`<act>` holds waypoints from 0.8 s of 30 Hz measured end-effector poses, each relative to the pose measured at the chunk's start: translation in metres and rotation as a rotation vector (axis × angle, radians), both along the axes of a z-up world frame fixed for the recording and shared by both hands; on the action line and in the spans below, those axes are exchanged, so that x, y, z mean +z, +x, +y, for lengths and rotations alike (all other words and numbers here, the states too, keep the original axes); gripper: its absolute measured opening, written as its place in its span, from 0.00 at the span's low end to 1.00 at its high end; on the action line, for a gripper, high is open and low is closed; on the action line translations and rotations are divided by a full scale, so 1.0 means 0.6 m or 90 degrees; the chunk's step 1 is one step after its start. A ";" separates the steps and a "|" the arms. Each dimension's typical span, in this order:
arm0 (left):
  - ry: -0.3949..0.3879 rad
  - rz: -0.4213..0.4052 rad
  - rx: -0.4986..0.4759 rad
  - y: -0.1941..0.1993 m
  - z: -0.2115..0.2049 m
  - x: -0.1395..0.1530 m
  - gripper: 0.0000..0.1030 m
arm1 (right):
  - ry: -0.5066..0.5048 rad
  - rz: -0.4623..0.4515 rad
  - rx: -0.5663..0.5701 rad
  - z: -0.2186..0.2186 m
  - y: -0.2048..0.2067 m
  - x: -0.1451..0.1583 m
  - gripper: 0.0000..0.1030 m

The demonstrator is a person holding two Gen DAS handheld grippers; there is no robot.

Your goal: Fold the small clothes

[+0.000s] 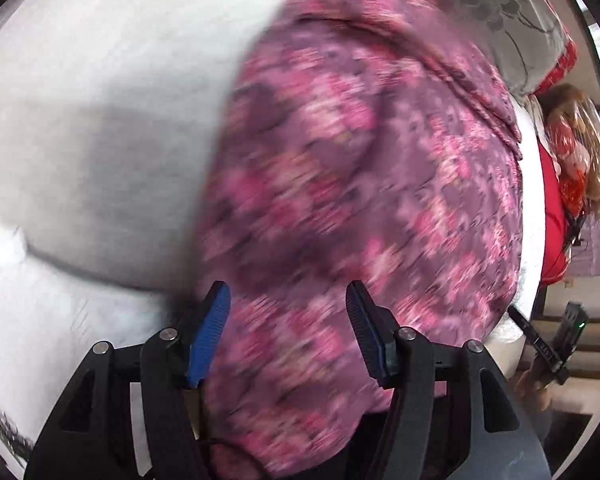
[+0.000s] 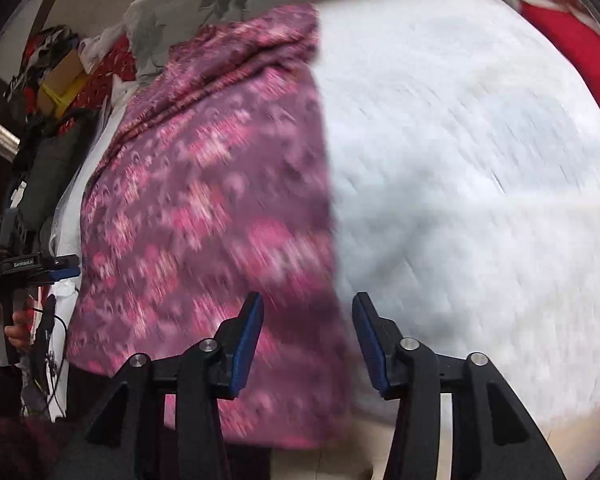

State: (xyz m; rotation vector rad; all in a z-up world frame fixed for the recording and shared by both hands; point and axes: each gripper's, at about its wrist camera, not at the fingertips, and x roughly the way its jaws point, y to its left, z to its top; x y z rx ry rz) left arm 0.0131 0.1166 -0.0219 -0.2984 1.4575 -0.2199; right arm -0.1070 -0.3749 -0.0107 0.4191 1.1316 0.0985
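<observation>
Left wrist view: the left gripper [image 1: 288, 316] has its jaws spread wide and holds nothing. The purple-pink patterned garment [image 1: 360, 184] lies flat on the white quilted bed cover [image 1: 80, 100], directly ahead of and under the jaws, stretching away from the camera towards the grey floral pillow [image 1: 496, 4]. Its long axis runs roughly along the line of the fingers. The garment's left edge [image 1: 224, 128] passes close by the left finger, so the jaws straddle the near left part of the cloth. At far right the right gripper [image 1: 556, 344] shows beside the bed's edge, well apart from this one. A doll in red [image 1: 572, 152] sits off the bed at right. The picture is blurred by motion.

Right wrist view: the right gripper [image 2: 308, 320] also has its jaws parted wide and empty. Here the garment [image 2: 204, 208] lies ahead and to the left, its right edge [image 2: 324, 152] running away between the two fingers, with bare bed cover [image 2: 480, 160] to the right. The near hem [image 2: 260, 436] sits just under the jaws. The left gripper [image 2: 32, 268] appears at far left. Cluttered bags and boxes [image 2: 56, 80] lie beyond the bed, out of the way.

By my judgement each gripper is nearest its own near corner of the cloth, and nothing blocks either grasp.
</observation>
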 end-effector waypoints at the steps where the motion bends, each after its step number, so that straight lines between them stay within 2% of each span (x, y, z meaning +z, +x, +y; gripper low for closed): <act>1: -0.009 0.010 0.009 -0.010 0.013 -0.005 0.57 | 0.015 0.007 -0.004 -0.006 -0.011 -0.013 0.48; 6: -0.083 0.063 0.022 -0.050 0.050 -0.037 0.57 | 0.102 0.035 0.003 -0.001 -0.048 -0.080 0.49; 7: -0.093 0.072 0.021 -0.056 0.054 -0.041 0.57 | 0.111 0.034 0.002 -0.001 -0.051 -0.088 0.49; 10: -0.124 0.101 0.022 -0.074 0.061 -0.055 0.57 | 0.191 0.012 -0.020 -0.002 -0.053 -0.112 0.49; 12: -0.144 0.113 0.022 -0.082 0.058 -0.061 0.57 | 0.242 -0.003 -0.035 -0.004 -0.054 -0.124 0.54; 17: -0.130 0.092 0.011 -0.092 0.042 -0.054 0.56 | 0.296 -0.007 0.002 0.021 -0.053 -0.142 0.55; 18: -0.122 0.084 0.006 -0.095 0.039 -0.050 0.47 | 0.288 -0.010 0.022 0.031 -0.055 -0.140 0.49; 19: -0.103 0.077 0.001 -0.097 0.036 -0.047 0.38 | 0.281 -0.020 0.038 0.037 -0.059 -0.136 0.33; 21: -0.091 0.060 -0.006 -0.103 0.039 -0.038 0.30 | 0.254 -0.044 0.064 0.051 -0.062 -0.121 0.06; 23: -0.104 0.048 -0.004 -0.107 0.045 -0.029 0.09 | 0.235 -0.079 0.084 0.063 -0.069 -0.100 0.06; 24: -0.137 0.048 0.001 -0.108 0.051 -0.022 0.02 | 0.236 -0.094 0.087 0.065 -0.072 -0.088 0.06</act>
